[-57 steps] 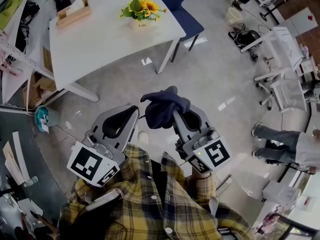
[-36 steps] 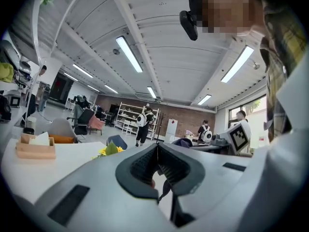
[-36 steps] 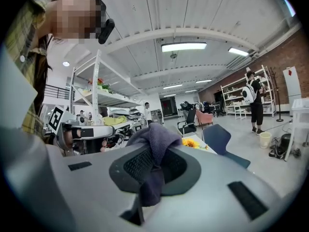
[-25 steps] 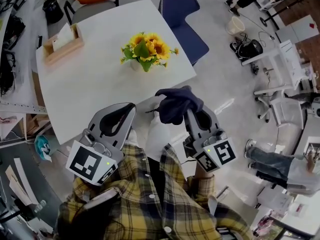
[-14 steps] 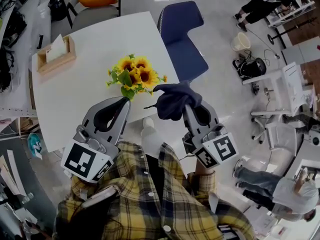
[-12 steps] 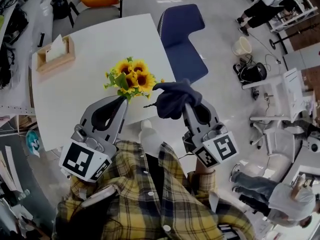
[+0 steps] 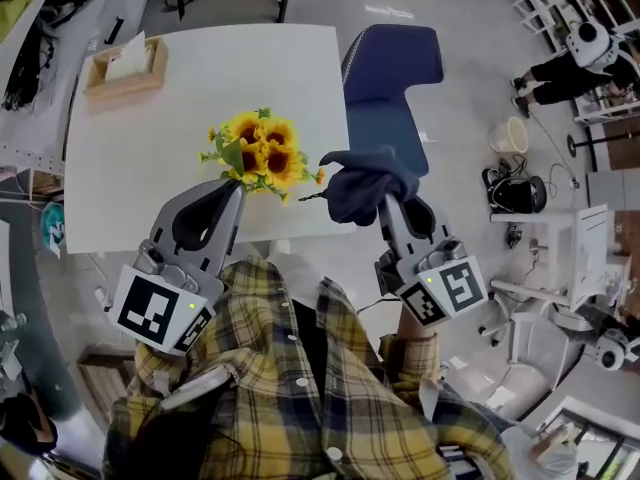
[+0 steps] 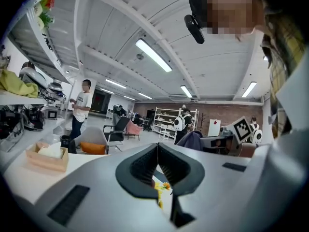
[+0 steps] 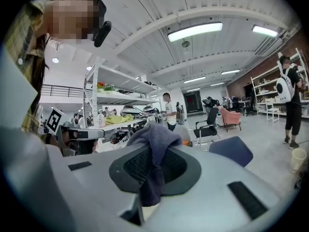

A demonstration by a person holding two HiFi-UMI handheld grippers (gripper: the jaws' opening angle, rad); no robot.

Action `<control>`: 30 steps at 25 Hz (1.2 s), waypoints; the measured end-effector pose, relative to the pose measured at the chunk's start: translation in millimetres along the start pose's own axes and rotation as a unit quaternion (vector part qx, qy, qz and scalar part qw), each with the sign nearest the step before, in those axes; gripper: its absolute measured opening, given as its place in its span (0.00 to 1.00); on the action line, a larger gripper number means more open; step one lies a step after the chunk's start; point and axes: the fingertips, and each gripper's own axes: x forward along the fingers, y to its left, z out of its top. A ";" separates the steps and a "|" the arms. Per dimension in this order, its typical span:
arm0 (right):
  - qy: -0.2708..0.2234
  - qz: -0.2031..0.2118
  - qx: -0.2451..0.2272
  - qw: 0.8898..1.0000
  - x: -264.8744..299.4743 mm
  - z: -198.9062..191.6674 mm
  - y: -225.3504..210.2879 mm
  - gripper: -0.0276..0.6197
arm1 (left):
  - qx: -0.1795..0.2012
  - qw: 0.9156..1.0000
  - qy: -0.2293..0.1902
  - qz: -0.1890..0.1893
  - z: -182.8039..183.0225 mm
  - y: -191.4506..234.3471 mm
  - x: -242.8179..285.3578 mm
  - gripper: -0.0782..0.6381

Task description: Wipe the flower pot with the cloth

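Dark cloth [image 7: 362, 182] pinched in the right gripper [image 7: 386, 200], beside the sunflowers [image 7: 262, 153] on the white table [image 7: 150, 158].

Clamped the right gripper's [image 9: 152, 167] jaws on the dark blue cloth [image 9: 155, 138], its bulk bunched over the tips and a tail hanging below. Held the left gripper [image 7: 233, 182] with jaws pressed together on nothing, the tip just beside the blooms near the table's near edge; glimpsed yellow petals just beyond the closed left gripper [image 8: 158, 152]. Could not make out the flower pot itself, hidden under the sunflowers. Left a wooden tissue box [image 7: 125, 66] at the far corner and a blue chair [image 7: 390, 63] beyond the table's right side.
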 end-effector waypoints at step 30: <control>0.187 0.040 0.098 0.977 43.3 -218.4 10.4 0.07 | -0.099 0.981 0.156 -0.053 -194.5 -6.1 6.2 0.28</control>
